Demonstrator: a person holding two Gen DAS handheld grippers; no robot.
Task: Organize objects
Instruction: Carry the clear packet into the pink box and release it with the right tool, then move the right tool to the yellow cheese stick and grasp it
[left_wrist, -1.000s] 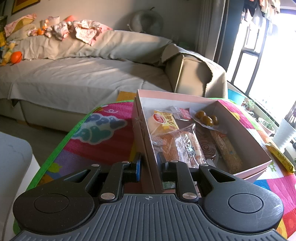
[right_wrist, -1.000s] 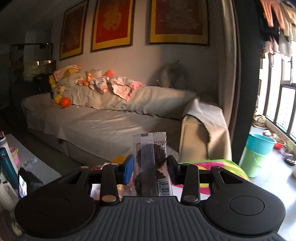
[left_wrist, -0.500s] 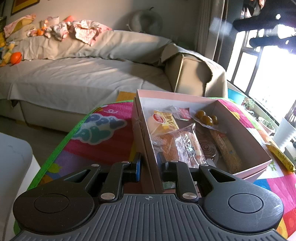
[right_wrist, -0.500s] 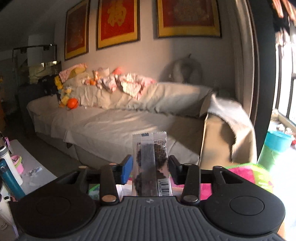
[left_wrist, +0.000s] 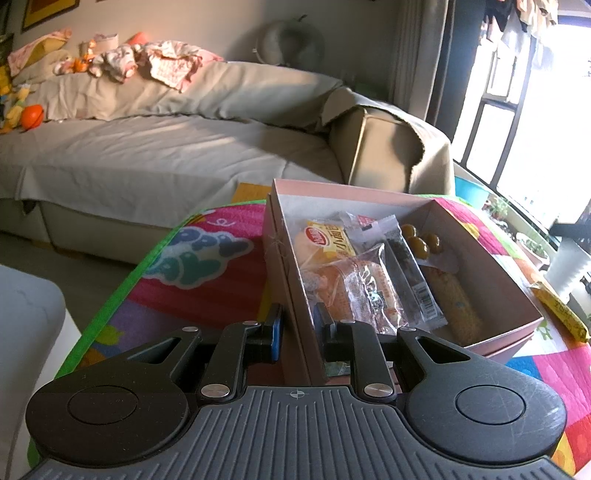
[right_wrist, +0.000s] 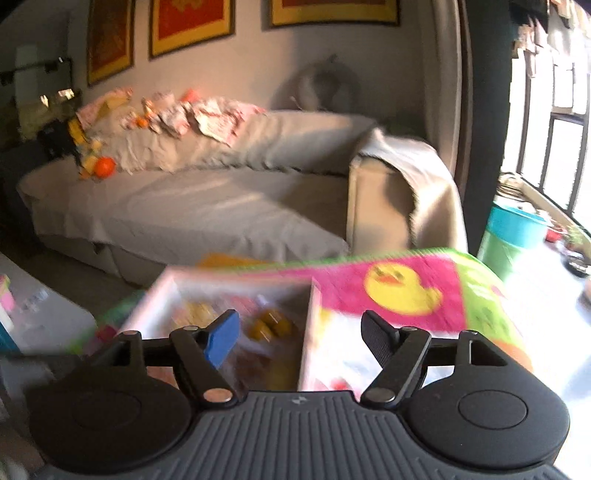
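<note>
Starting at the left, a grey-covered sofa (left_wrist: 155, 155) is seen behind the scene, with crumpled clothes (left_wrist: 162, 62) and an orange ball (left_wrist: 32, 115) lying on it. Nearer the camera, a brightly printed play mat (left_wrist: 207, 266) is spread under everything. The left gripper (left_wrist: 297, 325) is clamped on the near left wall of the pink box (left_wrist: 491, 332), one finger outside the wall and one inside, with the jaws nearly closed on the cardboard. Inside the box, a yellow-labelled bun packet (left_wrist: 325, 240) is placed at the far left, a clear-wrapped cake (left_wrist: 354, 291) in front of it, and a long dark snack bar (left_wrist: 410, 273) lies across the middle, label end toward the camera. Small brown round sweets (left_wrist: 421, 240) and a crumbed bar (left_wrist: 454, 302) are seen to the right of it. Outside the box, a yellow wrapped bar (left_wrist: 561, 310) rests on the mat at the far right. In the blurred right wrist view, the right gripper (right_wrist: 301, 334) is held over the box's right wall (right_wrist: 308, 332); its jaws are opening and nothing is gripped between them.
</note>
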